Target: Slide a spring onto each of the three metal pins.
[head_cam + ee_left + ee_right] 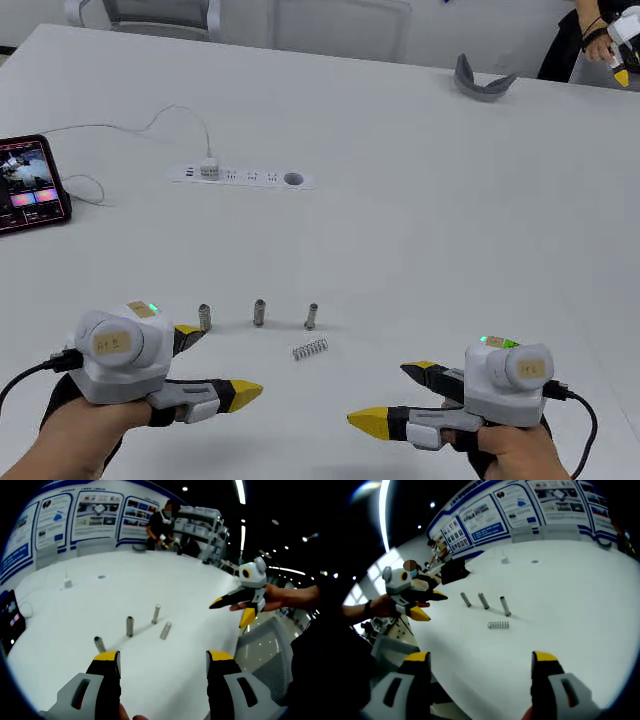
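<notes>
A loose spring [310, 349] lies flat on the white bench [420, 220], its long axis roughly along the row of three upright metal pins [259, 312] just behind it. In front of the pins, the left gripper [215, 360] and right gripper [392, 394] hover with jaws wide and empty. A power strip [240, 177] lies well beyond the pins.

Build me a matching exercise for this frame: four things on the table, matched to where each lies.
Things:
1. loose spring
2. power strip
3. tablet
4. grey curved band

Places:
A. far right of the table
B. left edge of the table
C. just in front of the metal pins, on the person's side
D. mid-table, beyond the pins

Pairs: 1-C, 2-D, 3-B, 4-A
</notes>
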Tool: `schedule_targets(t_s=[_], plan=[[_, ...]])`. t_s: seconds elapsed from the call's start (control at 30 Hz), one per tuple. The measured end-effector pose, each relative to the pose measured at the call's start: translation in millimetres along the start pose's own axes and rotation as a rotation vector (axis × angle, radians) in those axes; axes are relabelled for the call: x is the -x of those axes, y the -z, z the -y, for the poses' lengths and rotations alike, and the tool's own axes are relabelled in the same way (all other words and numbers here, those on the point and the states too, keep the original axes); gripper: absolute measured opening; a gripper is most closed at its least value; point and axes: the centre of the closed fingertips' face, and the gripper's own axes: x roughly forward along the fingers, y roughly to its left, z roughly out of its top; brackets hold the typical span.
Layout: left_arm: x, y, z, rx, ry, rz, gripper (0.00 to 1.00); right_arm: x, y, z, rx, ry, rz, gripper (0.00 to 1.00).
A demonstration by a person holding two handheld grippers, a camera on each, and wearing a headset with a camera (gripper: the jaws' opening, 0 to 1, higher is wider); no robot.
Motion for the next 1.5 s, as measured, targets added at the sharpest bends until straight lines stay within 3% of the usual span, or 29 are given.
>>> schedule_targets(t_s=[0.6,1.27,1.5], plan=[[-40.3,-6.0,17.4,-0.042,0.074,-0.042,0.7,6.6,9.1,-11.9,-0.031,-0.005,0.014,0.86],[-70.0,0.0,23.5,-0.06,0.103,-0.087,0.66,7.3,9.6,-15.9,-0.044,-0.011,0.021,0.86],[-86.0,2.9,24.2,-0.065,0.101,-0.105,0.6,10.5,10.0,-16.1,-0.051,-0.009,0.023,0.86]])
